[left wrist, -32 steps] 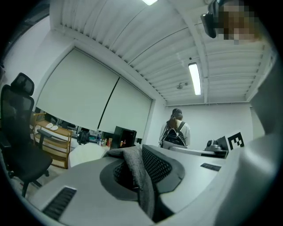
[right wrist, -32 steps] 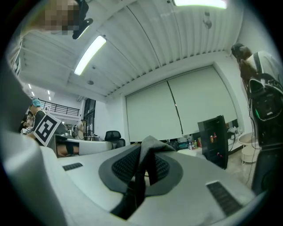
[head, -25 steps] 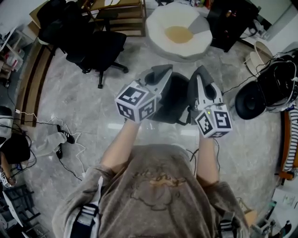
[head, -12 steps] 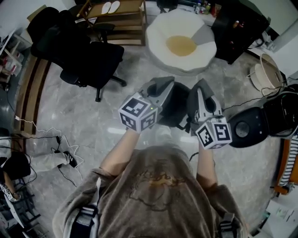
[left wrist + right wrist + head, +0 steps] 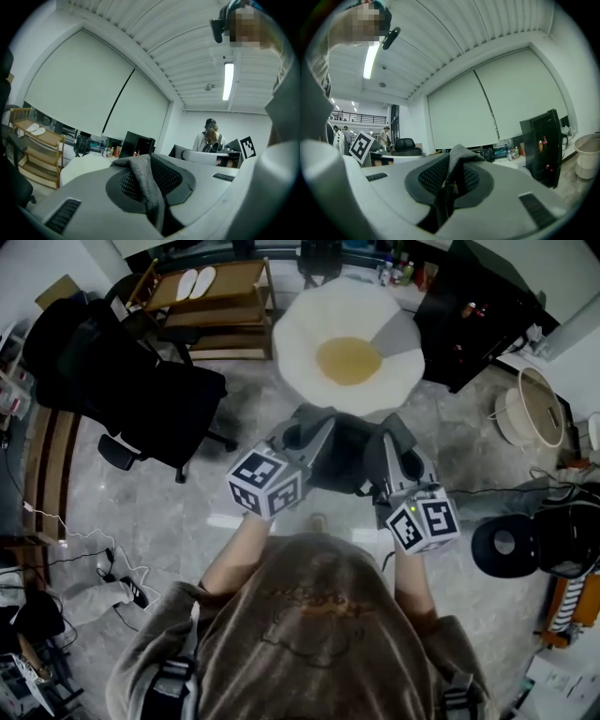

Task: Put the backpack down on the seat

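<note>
Jaws of left gripper (image 5: pixel 154 199) and right gripper (image 5: pixel 446 197) squeeze grey straps (image 5: pixel 140 171); I see little of the black backpack (image 5: pixel 349 454) between them.

The backpack strap (image 5: pixel 143 183) is matt woven cloth; the floor (image 5: pixel 159 521) looks glossy.

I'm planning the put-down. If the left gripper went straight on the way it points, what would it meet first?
Probably the seat, which lies right ahead in the head view. The left gripper, shut on the strap, may pass above its rim, though; height is unclear.
</note>
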